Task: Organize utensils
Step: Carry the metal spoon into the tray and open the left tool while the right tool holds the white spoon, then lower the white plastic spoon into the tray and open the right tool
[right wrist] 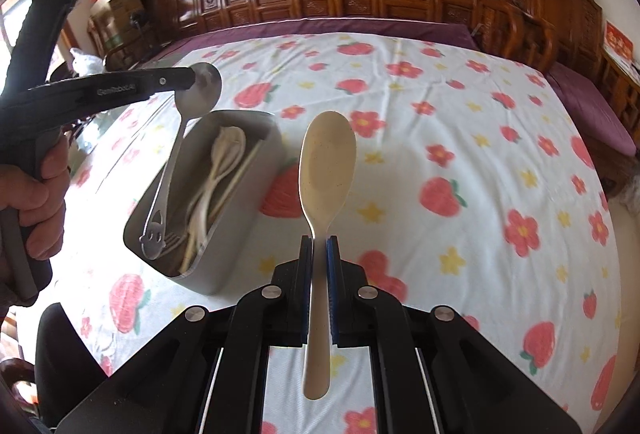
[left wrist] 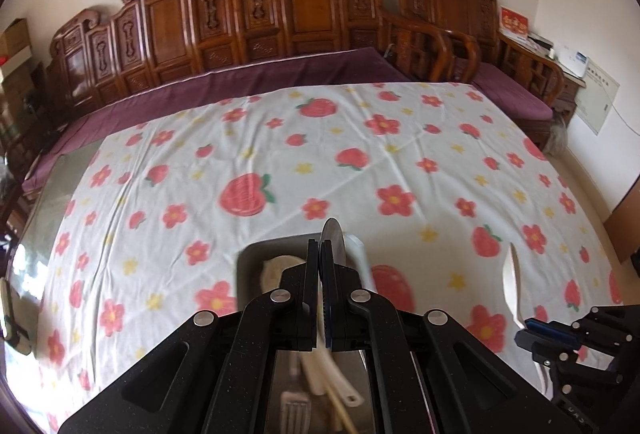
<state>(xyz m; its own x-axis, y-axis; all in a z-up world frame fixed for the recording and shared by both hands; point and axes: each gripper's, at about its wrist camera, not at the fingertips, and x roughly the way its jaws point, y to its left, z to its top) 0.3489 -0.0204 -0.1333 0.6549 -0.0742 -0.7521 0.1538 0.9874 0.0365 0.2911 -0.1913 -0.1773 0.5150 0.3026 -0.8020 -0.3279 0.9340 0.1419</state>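
Note:
My left gripper (left wrist: pixel 319 242) is shut on a steel spoon (left wrist: pixel 333 240) and holds it over a grey utensil box (left wrist: pixel 256 254). In the right wrist view the left gripper (right wrist: pixel 192 77) pinches the steel spoon (right wrist: pixel 176 149) by its bowl, with the handle hanging down into the box (right wrist: pixel 236 230). The box holds cream spoons (right wrist: pixel 226 149), chopsticks and a fork. My right gripper (right wrist: pixel 319 238) is shut on a cream spoon (right wrist: pixel 326 161), held above the cloth right of the box. This spoon also shows in the left wrist view (left wrist: pixel 514 282).
The table wears a white cloth with red flowers and strawberries (right wrist: pixel 460 137). A carved wooden bench with purple cushions (left wrist: pixel 280 73) runs along the far side. A hand (right wrist: pixel 36 193) grips the left tool's handle.

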